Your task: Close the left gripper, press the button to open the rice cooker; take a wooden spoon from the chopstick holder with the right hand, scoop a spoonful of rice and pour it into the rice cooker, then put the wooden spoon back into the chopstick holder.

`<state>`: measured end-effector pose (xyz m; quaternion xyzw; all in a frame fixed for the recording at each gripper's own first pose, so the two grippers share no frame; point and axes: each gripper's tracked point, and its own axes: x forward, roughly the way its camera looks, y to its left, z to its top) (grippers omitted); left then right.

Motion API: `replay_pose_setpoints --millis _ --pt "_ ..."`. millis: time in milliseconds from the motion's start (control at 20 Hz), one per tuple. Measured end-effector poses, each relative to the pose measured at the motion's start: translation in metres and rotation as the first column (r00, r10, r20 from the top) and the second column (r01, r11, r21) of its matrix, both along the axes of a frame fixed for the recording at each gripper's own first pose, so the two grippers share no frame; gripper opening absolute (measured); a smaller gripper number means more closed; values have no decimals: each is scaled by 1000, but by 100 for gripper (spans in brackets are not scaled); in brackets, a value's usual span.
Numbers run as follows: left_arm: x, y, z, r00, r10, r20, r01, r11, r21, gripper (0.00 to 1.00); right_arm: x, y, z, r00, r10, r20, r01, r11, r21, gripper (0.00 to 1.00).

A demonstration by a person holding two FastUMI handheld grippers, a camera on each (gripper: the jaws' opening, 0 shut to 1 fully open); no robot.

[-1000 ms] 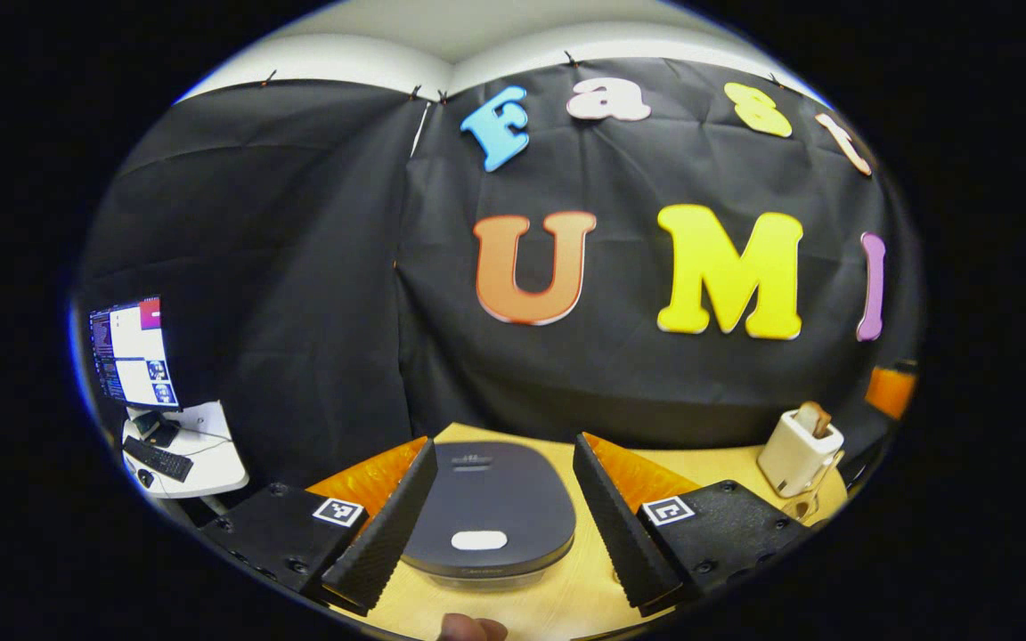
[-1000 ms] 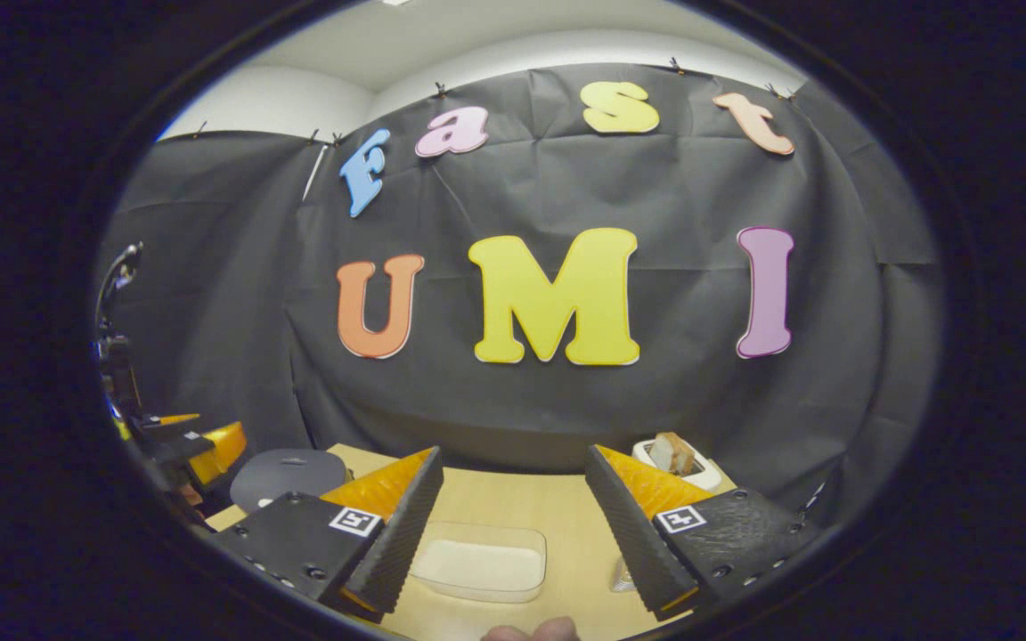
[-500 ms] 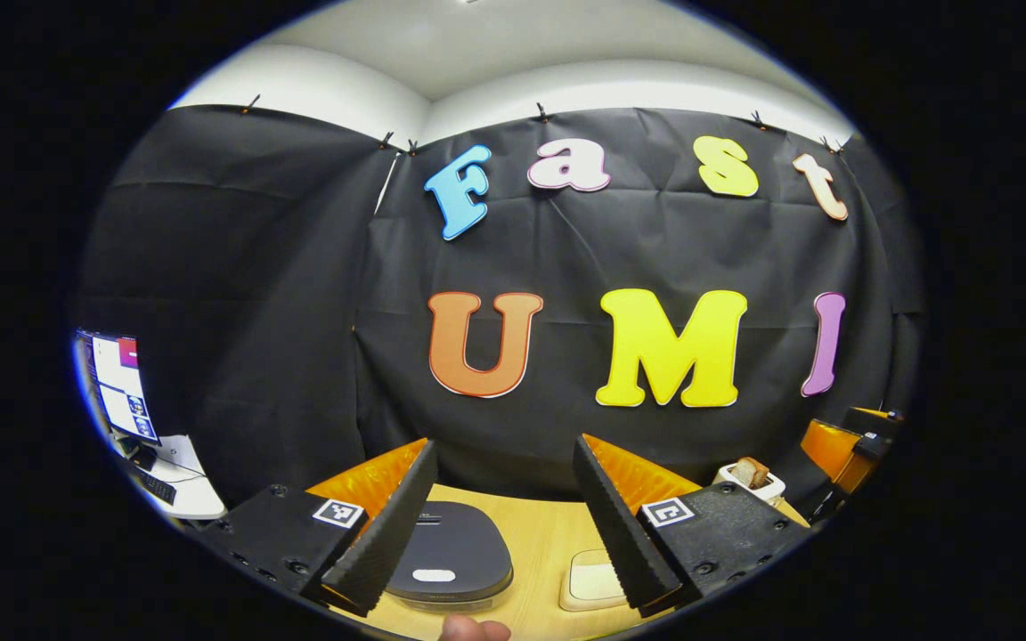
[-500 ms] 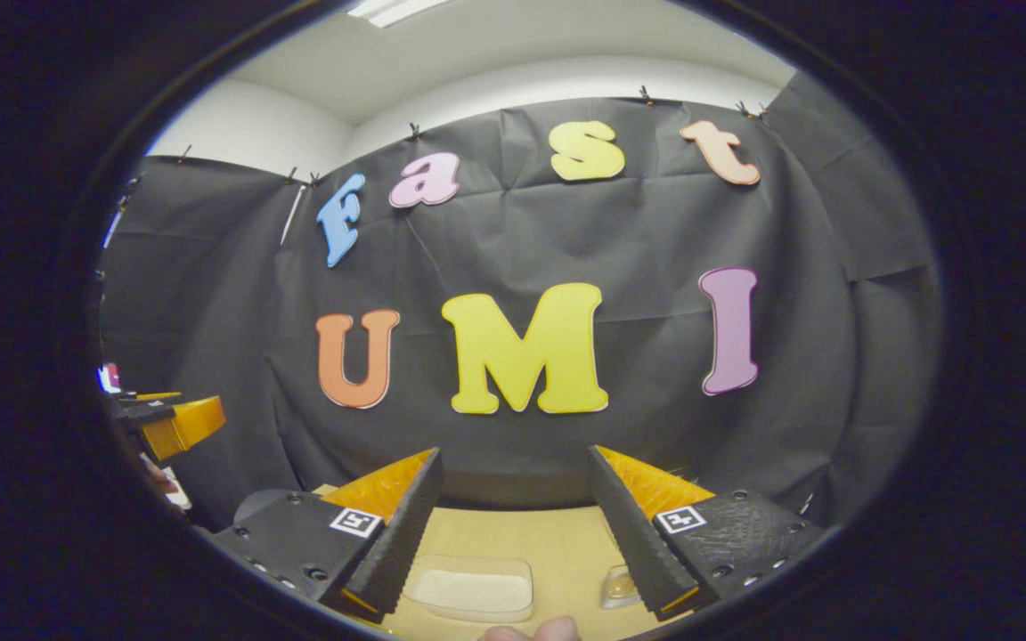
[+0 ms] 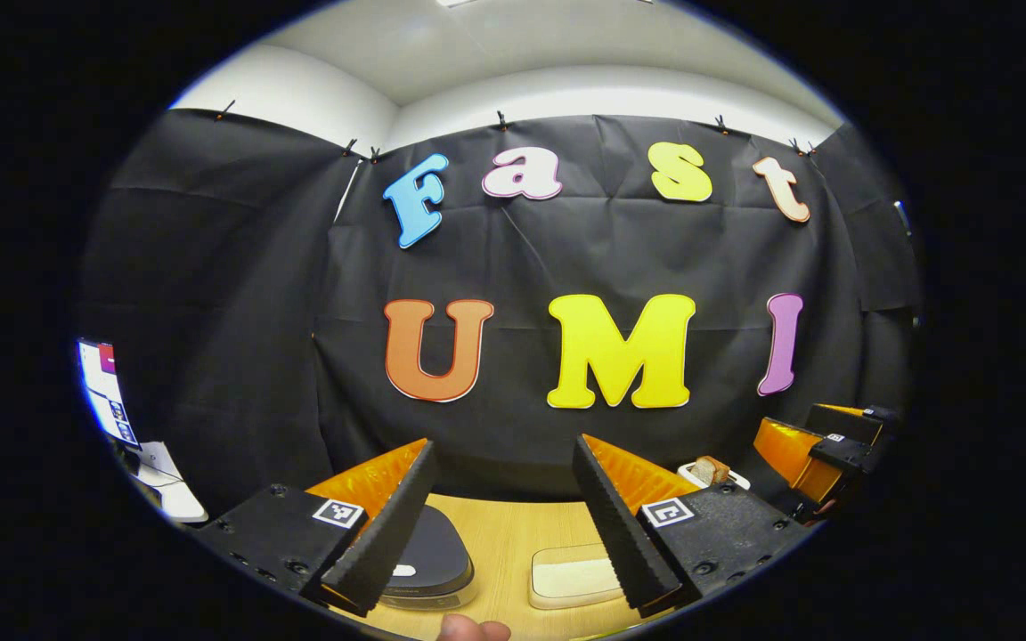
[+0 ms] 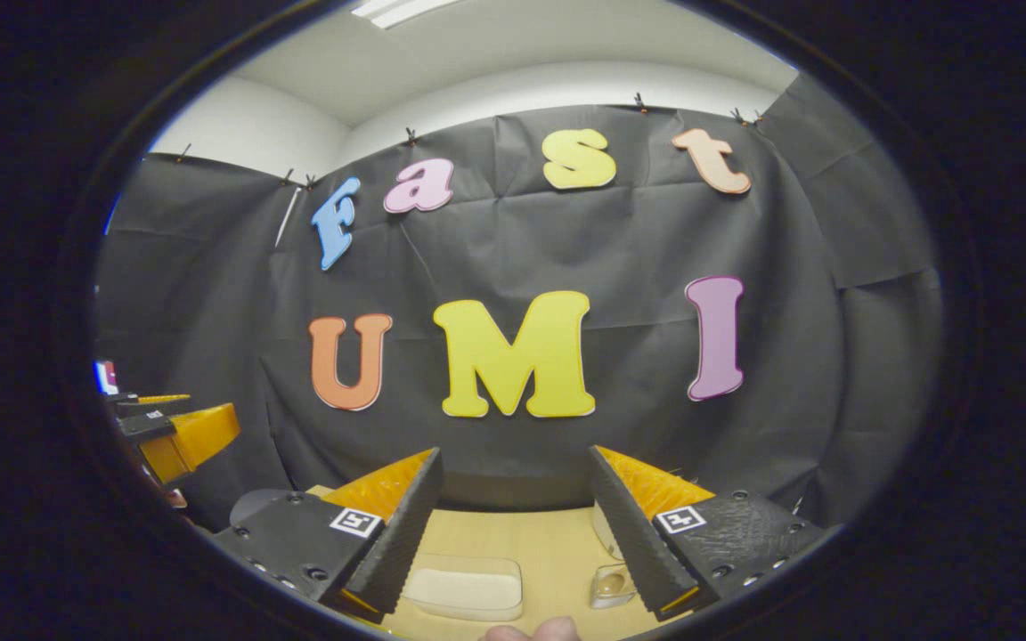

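Judging from the closed lid, the first step is not yet begun. The left gripper (image 5: 502, 521) is held level above the near edge of the counter (image 5: 504, 543), its fingers spread wide with nothing between them. The rice cooker (image 5: 431, 559) is seen at the lower left of the left gripper view, partly hidden behind the left finger, its lid down and the pale button (image 5: 403, 570) at its front edge untouched. A clear tray of rice (image 5: 566, 574) is seen just right of it, and a toaster holding bread (image 5: 711, 472) stands further right near the wall.

In the right gripper view the right gripper (image 6: 513, 534) is likewise spread and empty, with the tray of rice (image 6: 464, 588) low between its fingers. The other gripper (image 6: 176, 434) is seen at the left edge of that view. The chopstick holder and wooden spoon cannot be made out with certainty.

For the next move, the left fingers would need to be pressed together, then lowered and steered leftward onto the button, with a firm downward push so that the lid is released.
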<state>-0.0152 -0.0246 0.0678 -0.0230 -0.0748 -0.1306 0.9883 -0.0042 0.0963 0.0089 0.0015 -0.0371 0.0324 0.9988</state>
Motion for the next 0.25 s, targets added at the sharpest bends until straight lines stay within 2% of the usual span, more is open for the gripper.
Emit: replay_pose_setpoints --millis 250 --pt "1 -7 1 1000 -21 -4 21 1000 -5 97 1 -2 1 1000 -11 -5 11 1000 2 96"
